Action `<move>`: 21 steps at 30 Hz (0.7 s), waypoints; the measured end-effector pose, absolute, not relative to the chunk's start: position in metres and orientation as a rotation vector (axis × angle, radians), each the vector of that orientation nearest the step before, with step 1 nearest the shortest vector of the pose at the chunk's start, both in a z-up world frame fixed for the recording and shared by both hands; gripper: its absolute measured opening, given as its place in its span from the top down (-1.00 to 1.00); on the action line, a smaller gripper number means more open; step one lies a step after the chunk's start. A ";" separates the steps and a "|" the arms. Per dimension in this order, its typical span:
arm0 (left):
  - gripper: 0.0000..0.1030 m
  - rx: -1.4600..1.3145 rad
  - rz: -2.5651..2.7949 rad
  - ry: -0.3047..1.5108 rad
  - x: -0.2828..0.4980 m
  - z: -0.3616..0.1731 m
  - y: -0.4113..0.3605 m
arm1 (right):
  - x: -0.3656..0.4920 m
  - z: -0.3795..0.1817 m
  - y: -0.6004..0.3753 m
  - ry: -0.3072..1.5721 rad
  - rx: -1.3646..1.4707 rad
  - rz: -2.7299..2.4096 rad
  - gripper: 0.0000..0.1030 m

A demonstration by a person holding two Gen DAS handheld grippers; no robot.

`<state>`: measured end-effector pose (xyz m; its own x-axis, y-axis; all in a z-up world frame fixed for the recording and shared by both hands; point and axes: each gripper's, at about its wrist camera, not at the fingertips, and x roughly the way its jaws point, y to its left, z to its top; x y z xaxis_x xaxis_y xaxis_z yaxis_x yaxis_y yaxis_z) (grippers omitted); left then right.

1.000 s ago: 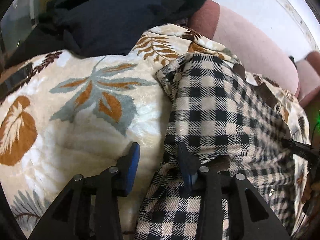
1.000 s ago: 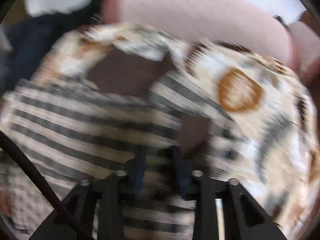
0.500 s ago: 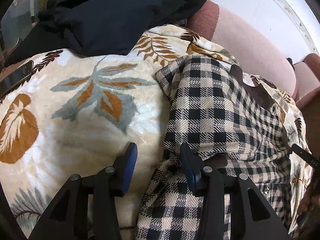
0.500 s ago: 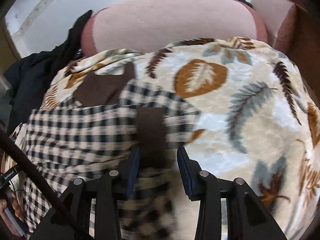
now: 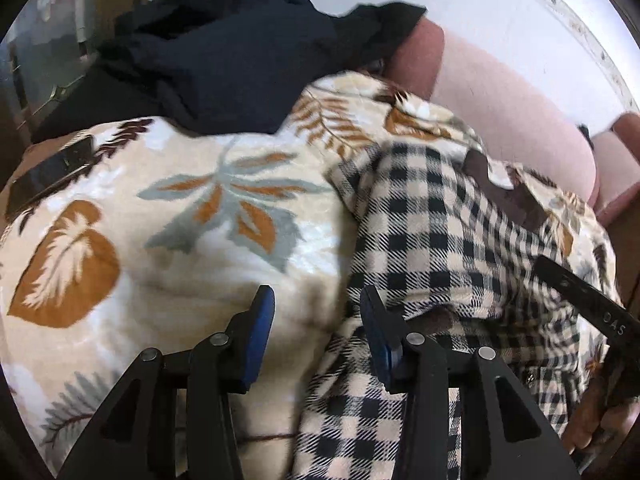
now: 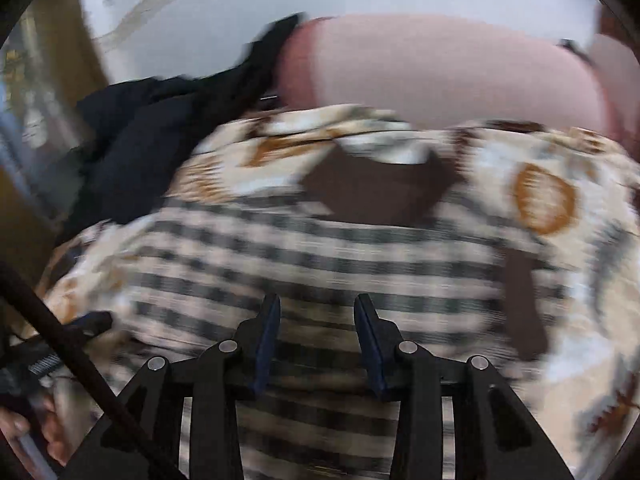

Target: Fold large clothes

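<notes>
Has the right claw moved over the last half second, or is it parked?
Yes. The right claw swung left: the pink sofa back slid right in its view, and checked shirt now fills the space under it.

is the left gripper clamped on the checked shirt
No, the left gripper is open, and the checked shirt only lies beside its right finger.

Looks like somebody's living room at home. A pink upholstered sofa is running along a plain white wall, and a plush leaf-print blanket is covering the seat. A heap of dark clothes is sitting at one end, with a checked shirt lying on the blanket. Wooden furniture or a door frame is showing at the left edge, too blurry to tell which.
</notes>
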<state>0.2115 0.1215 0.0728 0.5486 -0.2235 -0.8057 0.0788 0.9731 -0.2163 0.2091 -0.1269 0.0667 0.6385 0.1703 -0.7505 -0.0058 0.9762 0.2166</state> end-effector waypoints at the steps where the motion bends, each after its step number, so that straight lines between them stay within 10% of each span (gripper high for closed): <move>1: 0.16 -0.179 -0.172 0.973 0.213 0.073 0.126 | 0.219 0.067 -0.112 0.890 0.210 0.167 0.21; 21: 0.01 -0.072 -0.115 1.059 0.231 0.034 0.114 | 0.313 0.014 -0.036 1.119 0.185 0.266 0.31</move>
